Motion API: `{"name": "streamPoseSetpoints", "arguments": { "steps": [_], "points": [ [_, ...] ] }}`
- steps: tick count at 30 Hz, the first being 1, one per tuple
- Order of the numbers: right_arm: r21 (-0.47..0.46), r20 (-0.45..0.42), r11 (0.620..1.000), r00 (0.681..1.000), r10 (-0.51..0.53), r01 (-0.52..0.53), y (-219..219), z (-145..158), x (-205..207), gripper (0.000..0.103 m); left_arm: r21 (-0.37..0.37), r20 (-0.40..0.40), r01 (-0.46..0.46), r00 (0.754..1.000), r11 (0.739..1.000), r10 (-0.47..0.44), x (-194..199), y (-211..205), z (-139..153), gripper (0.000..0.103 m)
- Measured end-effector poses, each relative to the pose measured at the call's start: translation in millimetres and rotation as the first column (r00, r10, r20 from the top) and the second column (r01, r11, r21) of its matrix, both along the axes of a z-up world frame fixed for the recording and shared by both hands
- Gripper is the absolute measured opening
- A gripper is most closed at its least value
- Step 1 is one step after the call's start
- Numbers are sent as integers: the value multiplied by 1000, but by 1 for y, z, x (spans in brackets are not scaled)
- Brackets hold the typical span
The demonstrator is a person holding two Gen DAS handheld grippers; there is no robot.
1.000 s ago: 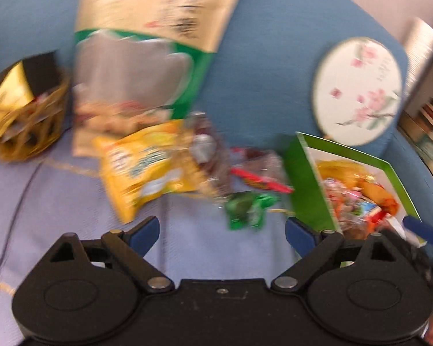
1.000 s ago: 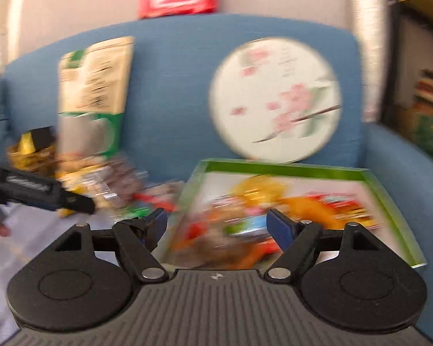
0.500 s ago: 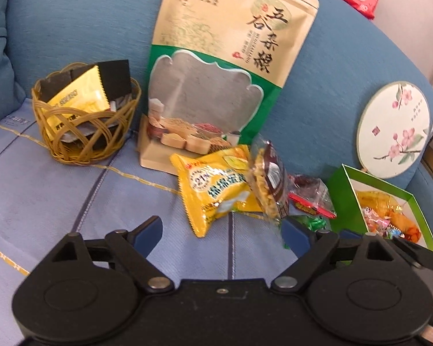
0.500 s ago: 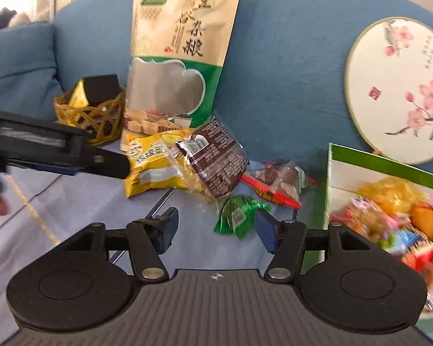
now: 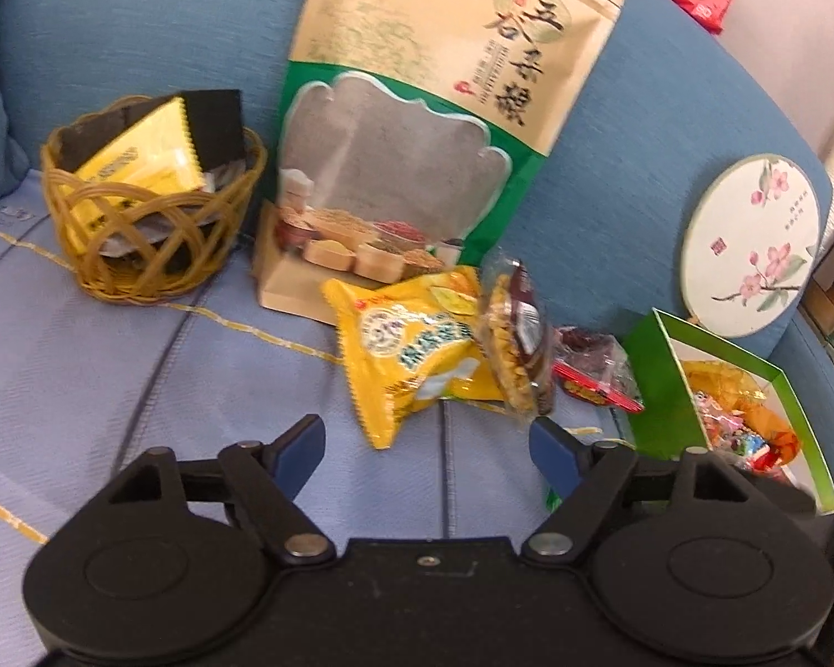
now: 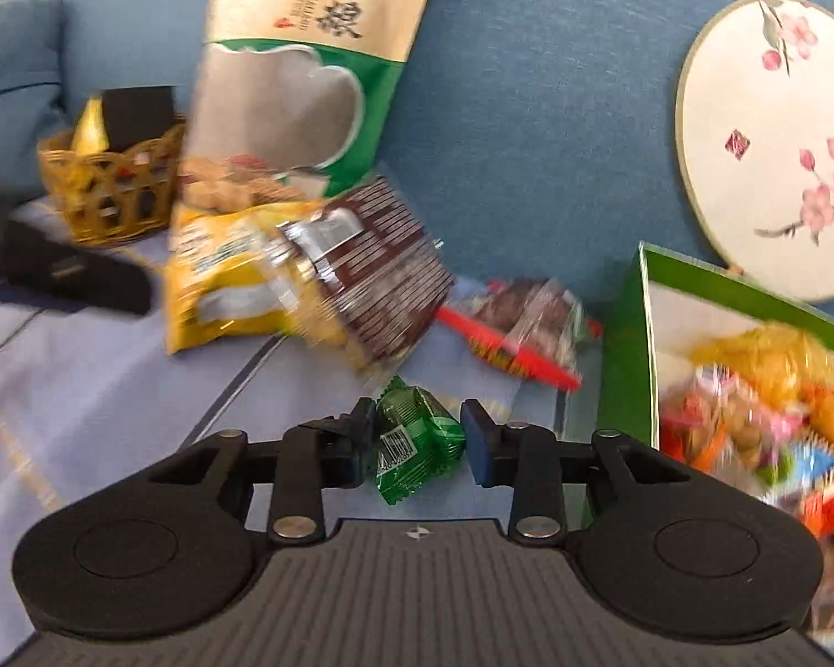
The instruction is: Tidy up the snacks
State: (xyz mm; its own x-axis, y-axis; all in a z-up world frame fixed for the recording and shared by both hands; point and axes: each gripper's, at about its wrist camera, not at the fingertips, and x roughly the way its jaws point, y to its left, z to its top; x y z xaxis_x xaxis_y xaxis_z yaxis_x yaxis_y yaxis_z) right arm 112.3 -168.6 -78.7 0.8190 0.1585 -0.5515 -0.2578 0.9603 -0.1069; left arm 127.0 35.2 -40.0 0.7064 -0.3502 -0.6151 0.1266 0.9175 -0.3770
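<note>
Right tongs (image 6: 417,436) had just been closing around the green candy (image 6: 414,442) beside the green box (image 6: 628,344), pads not clearly gripping yet; left tongs (image 5: 427,447) wide open, empty.

green candy (image 6: 417,444): small crinkled wrapper, barcode up, lying on my sofa seat
yellow bag (image 5: 411,344): flat, leaning on brown packet (image 6: 372,272)
red packet (image 6: 522,328): beside green box (image 6: 628,344) of sweets
</note>
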Motion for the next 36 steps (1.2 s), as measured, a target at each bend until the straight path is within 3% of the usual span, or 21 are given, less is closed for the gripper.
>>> {"name": "streamPoseSetpoints", "arguments": {
  "steps": [4, 8, 12, 18, 21, 27, 31, 36],
  "points": [
    [54, -27, 998, 999, 34, -32, -10, -4, -41, 59, -20, -2, 57, 998, 998, -57, 4, -21, 3, 103],
    [127, -21, 992, 999, 27, -25, -21, -4, -76, 59, 5, 26, 116, 993, 993, -116, 14, -54, 11, 103],
    [103, 2, 995, 1000, 10, -10, -27, -1, -90, 60, 36, 40, 157, 987, 987, -158, 31, -89, 19, 103],
    [114, -3, 993, 999, -41, 41, -43, -2, -87, 61, 125, 44, 205, 976, 971, -212, 69, -141, 18, 103],
    [119, -7, 992, 999, -51, 51, -49, -5, -87, 56, 147, 31, 213, 975, 966, -220, 85, -157, 9, 103],
    [130, -9, 990, 998, -55, 56, -55, -7, -89, 56, 187, -9, 218, 975, 958, -221, 103, -174, -13, 103],
    [139, -10, 989, 998, -57, 58, -55, -8, -88, 57, 231, 6, 235, 970, 944, -243, 105, -182, -19, 103],
    [124, -11, 990, 998, -60, 61, -52, -10, -88, 58, 232, -1, 231, 971, 945, -238, 113, -191, -29, 103]
  ]
}}
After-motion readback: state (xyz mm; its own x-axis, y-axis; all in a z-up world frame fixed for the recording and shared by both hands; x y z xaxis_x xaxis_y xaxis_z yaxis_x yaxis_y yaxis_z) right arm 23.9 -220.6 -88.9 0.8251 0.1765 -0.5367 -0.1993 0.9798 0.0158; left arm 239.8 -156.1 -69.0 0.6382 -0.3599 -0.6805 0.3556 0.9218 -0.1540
